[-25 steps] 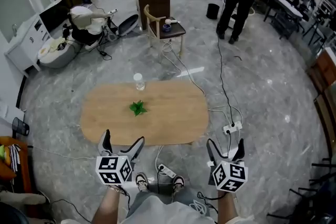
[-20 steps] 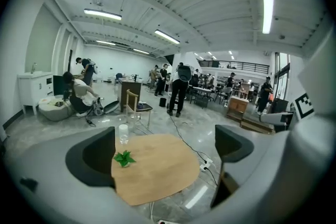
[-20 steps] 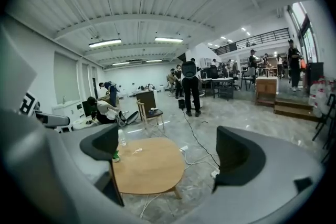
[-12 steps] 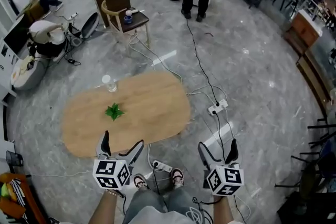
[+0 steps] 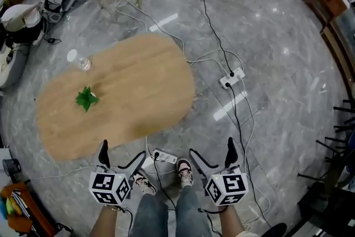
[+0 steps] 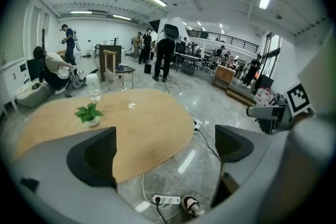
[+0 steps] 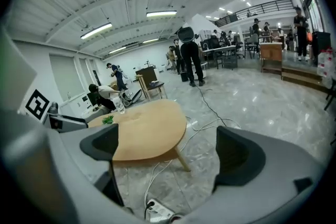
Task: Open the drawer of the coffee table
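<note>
While the left gripper [image 5: 123,152] and right gripper [image 5: 213,148] gape empty, the coffee table [image 5: 127,91] hides its drawer — unseen.

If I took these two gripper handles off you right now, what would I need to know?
The left gripper is open and empty; so is the right gripper. Both hang by the person's feet, short of the coffee table. A plant and a bottle stand on it. No drawer shows in any view; nothing is opened yet. Left to do: find the drawer, grip, pull. Mind the power strip underfoot.
</note>
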Tool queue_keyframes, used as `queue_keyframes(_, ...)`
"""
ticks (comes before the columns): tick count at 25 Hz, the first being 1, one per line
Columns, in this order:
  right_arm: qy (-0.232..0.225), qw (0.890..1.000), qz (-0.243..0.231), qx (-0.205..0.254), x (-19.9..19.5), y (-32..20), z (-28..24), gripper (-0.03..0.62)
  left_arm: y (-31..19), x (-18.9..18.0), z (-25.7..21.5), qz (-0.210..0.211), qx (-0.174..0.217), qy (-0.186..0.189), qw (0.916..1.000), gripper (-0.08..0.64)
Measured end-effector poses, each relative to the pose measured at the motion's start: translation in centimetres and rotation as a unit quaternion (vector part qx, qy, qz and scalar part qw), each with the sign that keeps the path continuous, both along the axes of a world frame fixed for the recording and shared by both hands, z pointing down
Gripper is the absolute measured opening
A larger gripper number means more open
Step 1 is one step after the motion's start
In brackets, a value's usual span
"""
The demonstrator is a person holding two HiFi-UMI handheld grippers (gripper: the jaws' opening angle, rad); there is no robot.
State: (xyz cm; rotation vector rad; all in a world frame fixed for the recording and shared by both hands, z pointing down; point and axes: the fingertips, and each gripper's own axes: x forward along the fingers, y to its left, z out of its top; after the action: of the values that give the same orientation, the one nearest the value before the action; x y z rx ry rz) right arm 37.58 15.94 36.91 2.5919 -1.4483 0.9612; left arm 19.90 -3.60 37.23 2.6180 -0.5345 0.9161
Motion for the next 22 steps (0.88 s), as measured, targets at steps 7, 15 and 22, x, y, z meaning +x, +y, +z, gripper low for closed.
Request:
queue_keyframes(7, -0.014, 0.999, -0.046, 0.010, 0.3, -1.0, 8.6, 0.586, 1.5, 0.2, 7.2, 0.008, -0.020, -0.042, 0.9989, 0.577)
queue_keyframes(15, -0.009, 0.987, -0.163, 0.003, 0.2, -3.7, 14.4, 0.577, 0.9, -0.3, 9.0, 0.001, -0.016, -0.079, 0.9968, 0.577)
queue_keyframes(22, -0.023, 0.960, -0.277, -0.010, -0.1, -6.2, 18.8, 0.566, 0.5, 1.3, 9.9, 0.001, -0.015, -0.086, 0.9962, 0.577)
